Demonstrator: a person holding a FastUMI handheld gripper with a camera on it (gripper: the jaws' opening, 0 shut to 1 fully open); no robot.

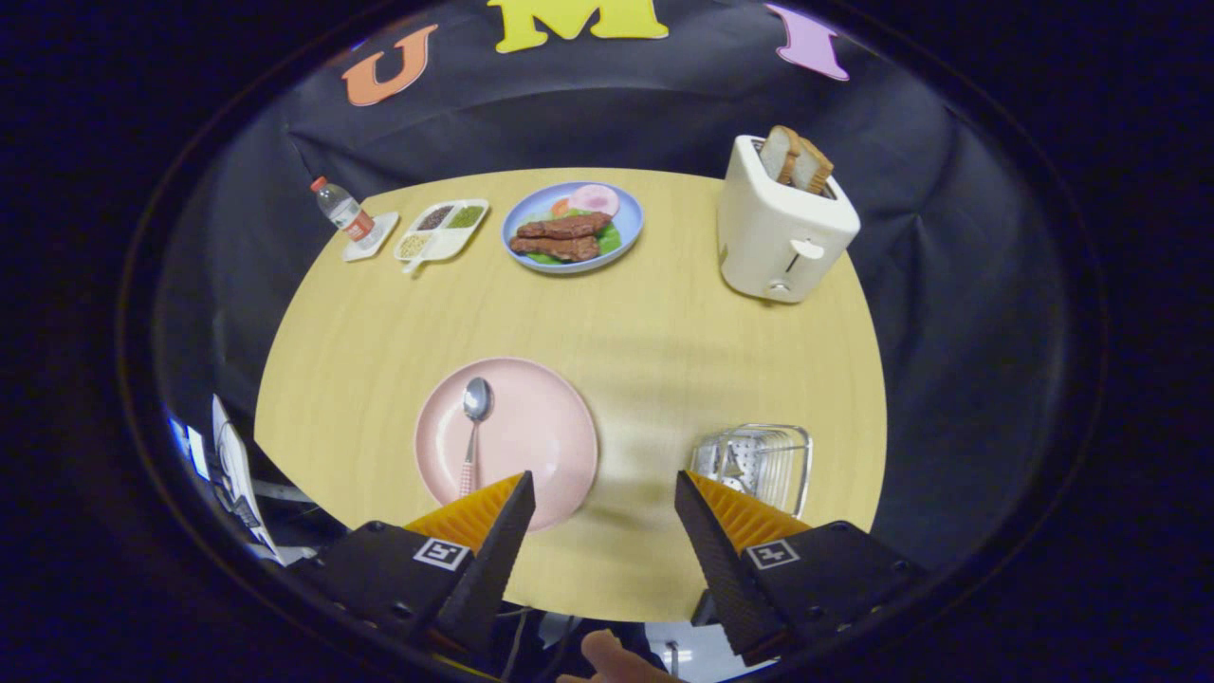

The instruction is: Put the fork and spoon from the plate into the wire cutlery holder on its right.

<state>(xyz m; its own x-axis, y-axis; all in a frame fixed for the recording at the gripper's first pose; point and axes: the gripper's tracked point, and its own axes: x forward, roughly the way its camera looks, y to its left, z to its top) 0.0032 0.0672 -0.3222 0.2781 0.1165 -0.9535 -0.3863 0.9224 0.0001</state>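
Surface: a light wooden table (654, 351) is standing against dark cloth draped behind it.
Gripper: the gripper (604, 486) is hovering over the near edge of the table, its fingers spread wide apart and gripping nothing.
Pink plate: the pink plate (541, 427) is lying just ahead of the left finger, whose tip is overlapping the plate's near rim.
Spoon: the spoon (473, 429) is resting on the left half of the plate, bowl pointing away, handle running back toward the left fingertip.
Wire cutlery holder: the wire cutlery holder (759, 463) is sitting to the right of the plate, just beyond the right finger; something pale seems to be standing inside it, perhaps the fork, but the mesh is blurring it.
Toaster: a white toaster (778, 232) is standing farther back on the right, two bread slices (797, 159) sticking up from it.
Far row: a blue plate of food (573, 228), a divided tray (442, 230) and a small bottle (341, 210) are lining the far edge.
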